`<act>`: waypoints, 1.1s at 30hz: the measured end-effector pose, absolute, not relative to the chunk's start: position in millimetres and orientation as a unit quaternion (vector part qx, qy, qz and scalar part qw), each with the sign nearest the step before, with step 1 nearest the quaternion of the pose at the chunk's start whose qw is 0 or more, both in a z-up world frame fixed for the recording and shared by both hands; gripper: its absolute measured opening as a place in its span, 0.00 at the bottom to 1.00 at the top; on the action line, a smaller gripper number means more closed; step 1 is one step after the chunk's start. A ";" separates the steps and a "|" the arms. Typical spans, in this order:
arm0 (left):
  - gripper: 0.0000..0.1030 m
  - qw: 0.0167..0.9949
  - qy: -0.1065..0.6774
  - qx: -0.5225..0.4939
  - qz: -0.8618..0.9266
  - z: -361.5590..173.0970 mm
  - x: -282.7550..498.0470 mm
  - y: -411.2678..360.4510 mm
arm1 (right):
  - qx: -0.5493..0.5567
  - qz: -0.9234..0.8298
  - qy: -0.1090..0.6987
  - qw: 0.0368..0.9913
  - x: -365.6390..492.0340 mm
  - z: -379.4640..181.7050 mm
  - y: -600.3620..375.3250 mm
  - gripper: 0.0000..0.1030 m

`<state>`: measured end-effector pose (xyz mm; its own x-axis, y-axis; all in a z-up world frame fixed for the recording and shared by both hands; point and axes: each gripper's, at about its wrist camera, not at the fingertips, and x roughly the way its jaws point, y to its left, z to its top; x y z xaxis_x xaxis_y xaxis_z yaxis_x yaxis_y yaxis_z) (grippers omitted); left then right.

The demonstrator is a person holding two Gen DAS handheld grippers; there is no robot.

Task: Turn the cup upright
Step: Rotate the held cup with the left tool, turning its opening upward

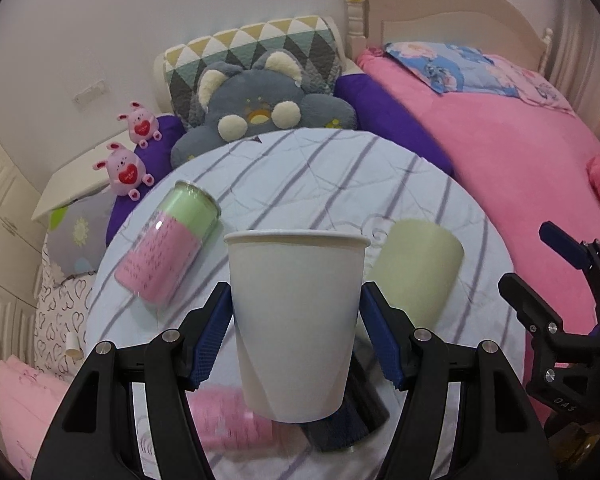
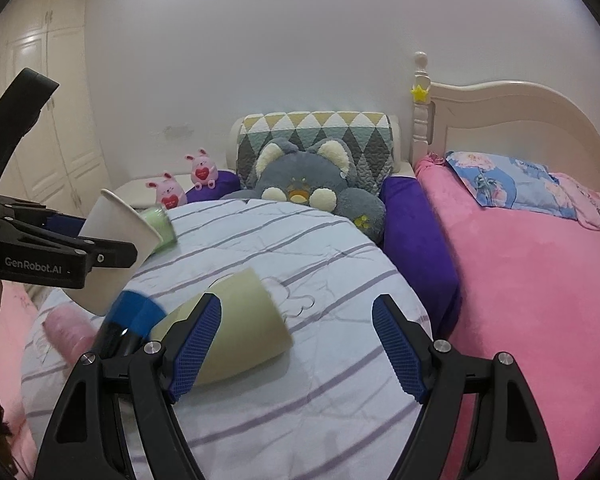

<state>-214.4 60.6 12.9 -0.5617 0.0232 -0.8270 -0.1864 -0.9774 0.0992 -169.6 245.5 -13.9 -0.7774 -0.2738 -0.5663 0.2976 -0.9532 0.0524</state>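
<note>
My left gripper (image 1: 296, 336) is shut on a white paper cup (image 1: 296, 320), held upright with its open rim on top, above the striped round cushion (image 1: 320, 176). The same cup shows in the right wrist view (image 2: 112, 256), tilted, in the left gripper (image 2: 80, 256). A pale green cup (image 1: 416, 272) lies on its side on the cushion to the right; in the right wrist view it (image 2: 248, 320) lies just left of my open, empty right gripper (image 2: 296, 340), touching the left finger (image 2: 196, 344).
A green and pink can (image 1: 168, 244) lies on the cushion at left. A pink cup (image 1: 232, 420) and a dark blue cup (image 1: 340, 424) lie below the white cup. Plush toys (image 1: 260, 108) sit behind. A pink bed (image 1: 520, 168) is at right.
</note>
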 end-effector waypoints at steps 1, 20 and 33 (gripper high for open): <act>0.64 0.062 0.088 -0.465 0.879 12.3 -209.2 60.1 | 0.296 -0.943 0.025 0.148 -164.2 -12.1 243.7 0.77; 0.65 0.071 0.038 -0.486 0.870 -15.2 -96.6 51.8 | 0.301 -0.942 0.059 0.138 -81.3 -5.9 217.5 0.77; 0.62 0.057 -0.016 -0.519 0.853 -52.4 -64.2 34.8 | 0.341 -0.926 0.075 0.146 -60.3 -32.0 208.9 0.77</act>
